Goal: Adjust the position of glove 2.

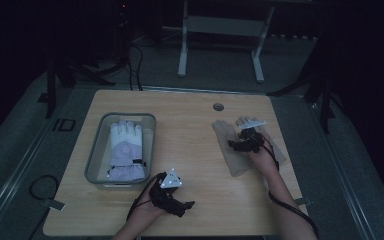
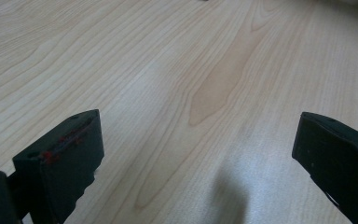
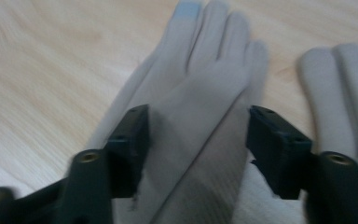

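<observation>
A beige glove (image 1: 232,160) lies flat on the right side of the wooden table (image 1: 190,125), fingers pointing away from me. My right gripper (image 1: 236,144) is down over its palm. In the right gripper view the jaws of that gripper (image 3: 198,135) stand apart on either side of the glove (image 3: 200,70) without pinching it. A second beige glove (image 3: 340,84) lies just to the right. My left gripper (image 1: 187,205) rests near the table's front edge. The left gripper view shows its jaws (image 2: 196,158) wide open over bare wood.
A grey tray (image 1: 94,160) on the left of the table holds a white and lilac glove (image 1: 125,145). A round cable hole (image 1: 218,107) sits near the far edge. Beyond the table stands a white frame (image 1: 220,30) on the dark floor.
</observation>
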The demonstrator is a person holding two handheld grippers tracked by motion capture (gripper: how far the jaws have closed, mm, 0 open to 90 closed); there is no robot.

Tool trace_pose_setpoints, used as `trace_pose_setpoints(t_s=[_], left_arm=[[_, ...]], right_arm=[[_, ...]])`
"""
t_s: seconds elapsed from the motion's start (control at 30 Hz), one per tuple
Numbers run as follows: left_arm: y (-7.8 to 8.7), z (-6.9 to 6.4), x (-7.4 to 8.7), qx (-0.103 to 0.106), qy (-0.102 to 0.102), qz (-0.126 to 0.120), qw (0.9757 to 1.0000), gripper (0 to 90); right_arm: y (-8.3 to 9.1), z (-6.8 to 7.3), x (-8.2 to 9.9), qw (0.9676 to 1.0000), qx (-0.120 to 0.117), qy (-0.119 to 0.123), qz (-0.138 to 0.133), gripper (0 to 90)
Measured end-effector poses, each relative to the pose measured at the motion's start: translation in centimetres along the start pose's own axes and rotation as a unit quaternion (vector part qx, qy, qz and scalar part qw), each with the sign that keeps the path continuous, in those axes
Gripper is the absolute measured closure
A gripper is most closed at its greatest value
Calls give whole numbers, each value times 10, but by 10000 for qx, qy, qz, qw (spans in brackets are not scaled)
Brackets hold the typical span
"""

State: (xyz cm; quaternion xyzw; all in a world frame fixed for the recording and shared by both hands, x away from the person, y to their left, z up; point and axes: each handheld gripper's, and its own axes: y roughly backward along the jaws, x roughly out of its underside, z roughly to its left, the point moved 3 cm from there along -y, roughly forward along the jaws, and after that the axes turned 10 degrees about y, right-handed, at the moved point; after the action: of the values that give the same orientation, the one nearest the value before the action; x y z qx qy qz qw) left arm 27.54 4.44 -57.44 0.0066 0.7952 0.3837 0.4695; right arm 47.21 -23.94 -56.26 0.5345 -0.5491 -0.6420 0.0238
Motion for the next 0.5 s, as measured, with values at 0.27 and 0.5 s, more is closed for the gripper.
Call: trace_pose_setpoints(t_s=[0.27, 0.5], left_arm=[[1, 0, 1, 28, 72, 23, 10000, 20], [-1, -1, 1, -22, -4, 70, 10000, 20]], right_arm=[[-4, 3, 6, 9999, -106, -33, 69, 741], [10, 21, -7, 9982, 77, -588, 105, 801]])
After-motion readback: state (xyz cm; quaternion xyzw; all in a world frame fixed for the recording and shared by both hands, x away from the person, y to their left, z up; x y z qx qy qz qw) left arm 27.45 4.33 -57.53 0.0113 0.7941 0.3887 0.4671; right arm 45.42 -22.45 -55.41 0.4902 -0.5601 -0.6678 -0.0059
